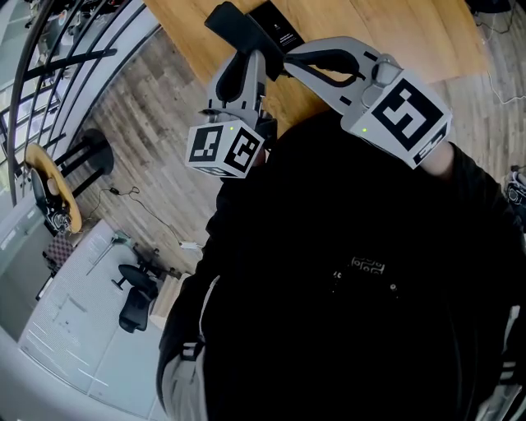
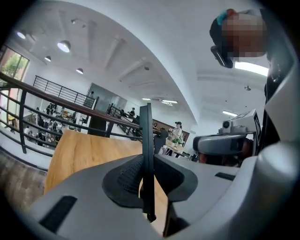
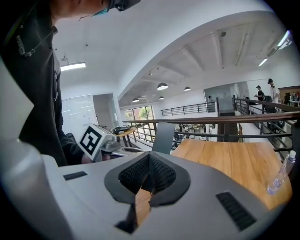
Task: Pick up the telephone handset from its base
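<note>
Right gripper closed and empty, wooden table beyond

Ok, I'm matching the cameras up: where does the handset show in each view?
Head view: handset, top centre.
Left gripper view: centre, edge-on between the jaws.
Right gripper view: likely the grey slab left of centre.
Shared landmark: the wooden table.

table: light wood | handset: black | left tool: grey

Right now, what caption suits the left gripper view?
Left gripper clamps a thin black handset, seen edge-on, wooden table beyond.
</note>
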Demonstrator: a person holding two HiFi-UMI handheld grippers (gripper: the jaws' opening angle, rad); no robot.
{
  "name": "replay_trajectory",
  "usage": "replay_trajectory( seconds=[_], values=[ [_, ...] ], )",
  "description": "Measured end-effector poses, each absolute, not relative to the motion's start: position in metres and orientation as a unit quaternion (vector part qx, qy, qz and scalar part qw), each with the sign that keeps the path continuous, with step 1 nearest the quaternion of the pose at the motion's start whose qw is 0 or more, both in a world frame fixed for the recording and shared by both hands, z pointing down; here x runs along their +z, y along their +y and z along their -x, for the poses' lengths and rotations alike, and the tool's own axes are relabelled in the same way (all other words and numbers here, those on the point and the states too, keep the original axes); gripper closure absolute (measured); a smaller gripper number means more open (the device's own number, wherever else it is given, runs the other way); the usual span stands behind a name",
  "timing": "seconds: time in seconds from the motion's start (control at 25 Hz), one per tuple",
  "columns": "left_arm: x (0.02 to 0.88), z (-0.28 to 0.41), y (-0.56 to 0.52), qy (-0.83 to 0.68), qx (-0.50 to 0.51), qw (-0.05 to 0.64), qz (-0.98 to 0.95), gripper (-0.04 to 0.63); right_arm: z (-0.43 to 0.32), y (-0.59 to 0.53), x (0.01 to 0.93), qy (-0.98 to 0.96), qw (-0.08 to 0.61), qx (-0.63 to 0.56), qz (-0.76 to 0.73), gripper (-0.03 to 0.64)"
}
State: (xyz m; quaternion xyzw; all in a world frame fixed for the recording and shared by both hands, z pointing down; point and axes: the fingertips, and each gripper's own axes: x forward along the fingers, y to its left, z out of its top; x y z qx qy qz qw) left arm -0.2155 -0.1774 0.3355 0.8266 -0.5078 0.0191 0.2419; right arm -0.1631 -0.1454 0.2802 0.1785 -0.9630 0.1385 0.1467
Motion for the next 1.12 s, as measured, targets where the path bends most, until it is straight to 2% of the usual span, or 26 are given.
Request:
replay_trajectory(
  seconds=[0.32,1.12],
  values=[
    [0.307,0.190,-0.162,-0.497,0.046,0.181,-0.848,0.520,0.162,-0.146,0.278,-0.962,0.154,0.118,-0.192,0.601],
    [0.320,0.191,-0.162,-0.501,0.033,0.206,-0.840,0.520,0.158,-0.136,0.283,-0.963,0.162,0.113,-0.185,0.601]
  ],
)
